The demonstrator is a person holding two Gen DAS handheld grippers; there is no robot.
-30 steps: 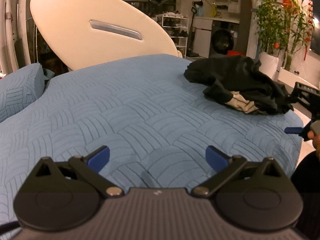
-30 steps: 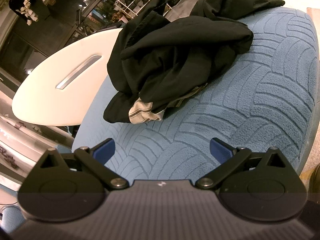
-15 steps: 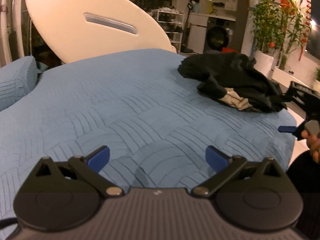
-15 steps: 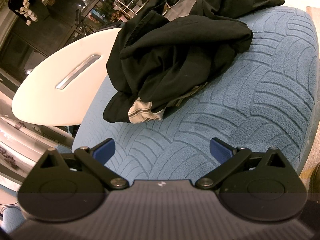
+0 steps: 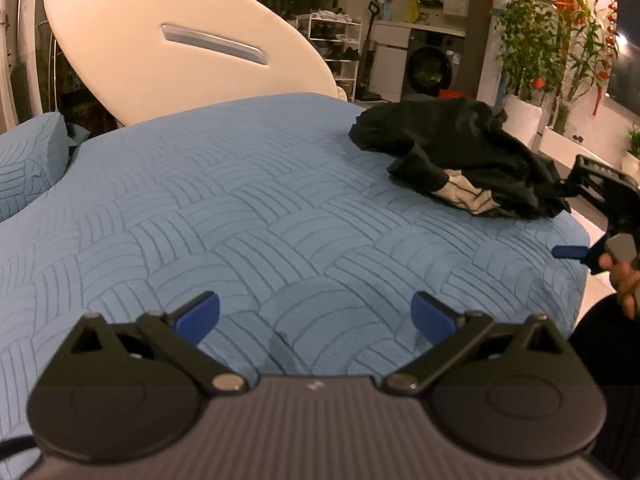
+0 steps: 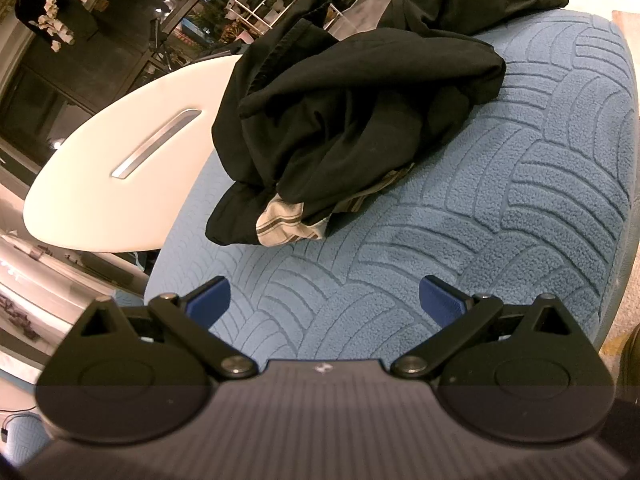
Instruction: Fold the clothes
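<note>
A crumpled black garment (image 5: 460, 152) with a striped light lining showing lies bunched on the far right of the blue quilted bed (image 5: 240, 216). It also shows in the right wrist view (image 6: 352, 112), close ahead. My left gripper (image 5: 316, 316) is open and empty over the bare middle of the bed, well short of the garment. My right gripper (image 6: 324, 300) is open and empty, a short way in front of the garment's striped edge (image 6: 288, 226). The right gripper's body shows at the right edge of the left wrist view (image 5: 600, 208).
A large white oval headboard (image 5: 180, 48) stands behind the bed. A blue pillow (image 5: 28, 160) lies at the left. Potted plants (image 5: 532, 48), shelves and a washing machine (image 5: 432, 68) stand beyond the bed. The bed's right edge (image 6: 624, 200) drops to the floor.
The left gripper has shifted slightly, so the garment sits a little lower and nearer in its view. The right gripper has barely moved. Both stay open.
</note>
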